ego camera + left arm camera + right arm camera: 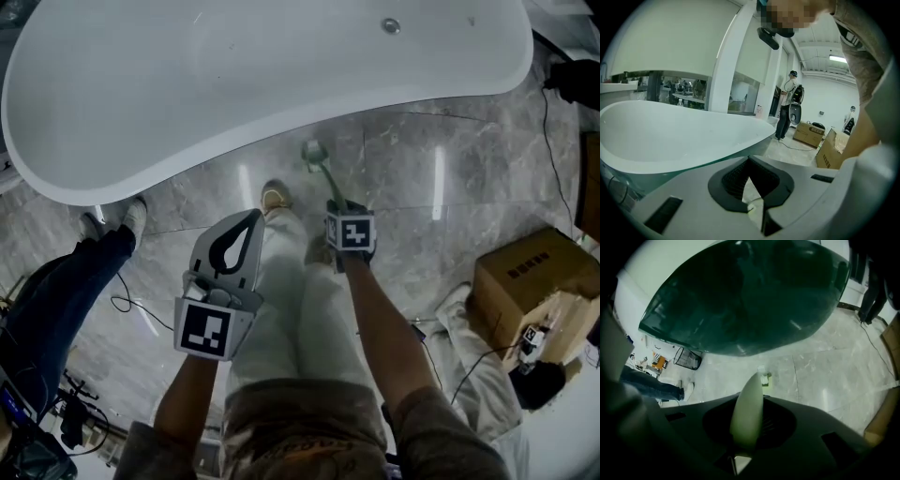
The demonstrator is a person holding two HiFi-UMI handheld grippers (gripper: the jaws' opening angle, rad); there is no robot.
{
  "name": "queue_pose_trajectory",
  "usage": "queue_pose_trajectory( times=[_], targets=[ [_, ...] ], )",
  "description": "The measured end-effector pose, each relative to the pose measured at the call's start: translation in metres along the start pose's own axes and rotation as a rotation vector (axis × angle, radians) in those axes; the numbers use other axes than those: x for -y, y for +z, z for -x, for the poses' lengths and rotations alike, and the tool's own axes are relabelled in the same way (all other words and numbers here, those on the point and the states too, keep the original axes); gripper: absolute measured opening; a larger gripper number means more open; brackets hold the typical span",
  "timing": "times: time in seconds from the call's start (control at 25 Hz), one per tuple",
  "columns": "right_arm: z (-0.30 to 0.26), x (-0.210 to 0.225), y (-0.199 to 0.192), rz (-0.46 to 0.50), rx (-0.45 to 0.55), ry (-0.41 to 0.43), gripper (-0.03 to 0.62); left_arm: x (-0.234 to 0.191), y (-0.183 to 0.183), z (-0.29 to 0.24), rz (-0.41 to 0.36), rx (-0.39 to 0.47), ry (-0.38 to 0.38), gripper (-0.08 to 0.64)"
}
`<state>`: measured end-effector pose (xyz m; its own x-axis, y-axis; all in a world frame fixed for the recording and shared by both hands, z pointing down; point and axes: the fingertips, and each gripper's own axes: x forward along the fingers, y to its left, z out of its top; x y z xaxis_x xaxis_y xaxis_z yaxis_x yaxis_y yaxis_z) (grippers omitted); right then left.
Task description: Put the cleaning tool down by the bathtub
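Note:
The white bathtub fills the top of the head view, and its dark underside hangs over the right gripper view. My right gripper is shut on the pale green handle of the cleaning tool. The tool slants down toward the floor. Its small brush head is low at the foot of the tub's side, also seen as the head; whether it touches the floor I cannot tell. My left gripper is held higher to the left, its jaws together with nothing in them, facing the tub rim.
Grey marble floor runs along the tub. A cardboard box and cables lie at the right. A person's jeans leg and shoe stand at the left. My own pale trousers are below the grippers. A wire basket sits by the tub.

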<state>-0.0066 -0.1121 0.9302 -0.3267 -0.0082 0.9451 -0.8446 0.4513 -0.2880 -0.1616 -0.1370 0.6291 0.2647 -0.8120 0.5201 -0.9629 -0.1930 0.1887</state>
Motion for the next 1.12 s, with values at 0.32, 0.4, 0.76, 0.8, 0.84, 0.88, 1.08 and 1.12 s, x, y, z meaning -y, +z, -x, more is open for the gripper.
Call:
queue_pose_trajectory(
  times=[0.32,0.4,0.76,0.8,0.84,0.88,1.08,1.12],
  targets=[
    [-0.021,0.007,-0.007,-0.034,-0.071,-0.026,0.064,-0.004,-0.008,0.003,0.01,-0.029,-0.002,0.002],
    [-0.026,0.007,-0.003,-0.038,-0.071,-0.026,0.064,-0.007,-0.009,0.003,0.01,-0.034,-0.004,0.0],
    [-0.042,0.004,0.0,-0.042,-0.079,-0.019,0.066,-0.009,-0.013,0.002,0.018,-0.041,-0.01,0.0],
    [-0.041,0.007,0.0,-0.039,-0.083,-0.028,0.066,-0.007,-0.012,0.002,0.017,-0.043,-0.013,0.001],
    [-0.04,0.01,-0.001,-0.042,-0.091,-0.038,0.068,-0.006,-0.012,0.002,0.017,-0.045,-0.016,0.0],
    [-0.039,0.011,-0.005,-0.053,-0.107,-0.044,0.071,-0.005,-0.012,0.001,0.016,-0.048,-0.019,0.0],
    [-0.034,0.012,-0.002,-0.053,-0.078,-0.059,0.094,-0.002,-0.014,0.001,0.025,-0.049,-0.019,0.0],
    [-0.032,0.011,0.001,-0.05,-0.063,-0.059,0.111,-0.001,-0.014,0.001,0.027,-0.05,-0.021,0.0]
  ],
)
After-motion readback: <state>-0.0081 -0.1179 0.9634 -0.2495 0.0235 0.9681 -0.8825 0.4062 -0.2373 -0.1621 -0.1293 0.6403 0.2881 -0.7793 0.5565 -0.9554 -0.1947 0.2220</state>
